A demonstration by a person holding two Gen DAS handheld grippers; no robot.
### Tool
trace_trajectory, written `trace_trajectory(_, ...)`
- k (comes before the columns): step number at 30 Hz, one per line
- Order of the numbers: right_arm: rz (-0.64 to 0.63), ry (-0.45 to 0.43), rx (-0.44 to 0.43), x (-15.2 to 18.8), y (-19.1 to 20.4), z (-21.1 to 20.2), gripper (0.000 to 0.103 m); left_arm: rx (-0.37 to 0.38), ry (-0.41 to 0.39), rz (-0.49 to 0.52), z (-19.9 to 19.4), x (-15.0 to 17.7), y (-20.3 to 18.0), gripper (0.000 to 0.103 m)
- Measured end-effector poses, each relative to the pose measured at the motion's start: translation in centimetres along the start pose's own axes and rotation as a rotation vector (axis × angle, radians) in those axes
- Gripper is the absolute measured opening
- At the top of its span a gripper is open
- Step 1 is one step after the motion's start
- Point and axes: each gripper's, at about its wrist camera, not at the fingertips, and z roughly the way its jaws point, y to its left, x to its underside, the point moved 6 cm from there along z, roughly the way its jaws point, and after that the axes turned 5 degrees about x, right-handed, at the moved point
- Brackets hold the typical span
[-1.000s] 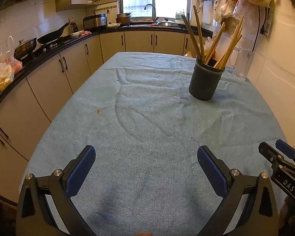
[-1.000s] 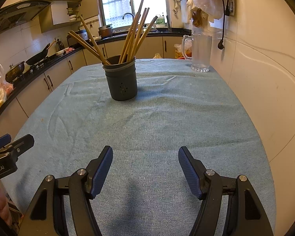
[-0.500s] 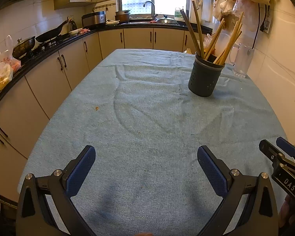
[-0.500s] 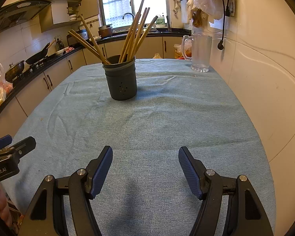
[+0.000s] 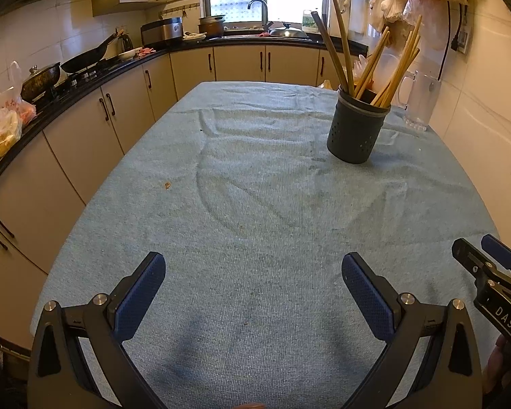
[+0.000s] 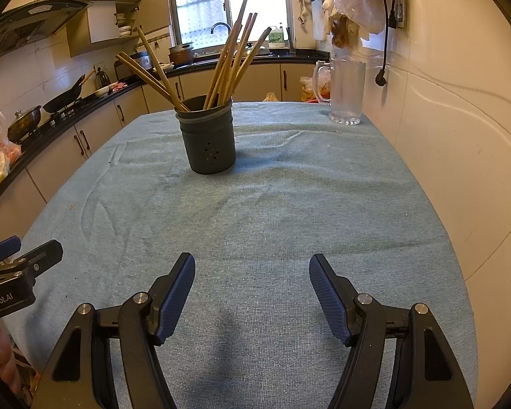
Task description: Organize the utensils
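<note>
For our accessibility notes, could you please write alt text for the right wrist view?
The open right gripper hovers empty over a blue tablecloth, facing a dark utensil holder full of chopsticks. A glass mug stands by the wall.

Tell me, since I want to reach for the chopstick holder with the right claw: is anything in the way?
Nothing visible is. Only bare blue cloth lies between the open right claw and the dark holder with its chopsticks. The glass mug stands off to the right, by the wall.
</note>
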Motion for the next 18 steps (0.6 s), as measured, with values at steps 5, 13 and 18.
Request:
trace_trajectory(5,-0.001,0.000,0.000,0.03,-0.01,0.00,0.074,-0.002,0.004,0.002,0.18,0.03,-0.04,0.103)
trace_trajectory(13,0.001,0.002,-0.001,0.07,-0.06,0.05,0.074,-0.002,0.012,0.011,0.43,0.21,-0.29,0.103)
trace_trajectory(18,0.001,0.004,0.000,0.12,-0.14,0.17,0.074,-0.002,0.016,0.013,0.41,0.26,-0.18,0.103)
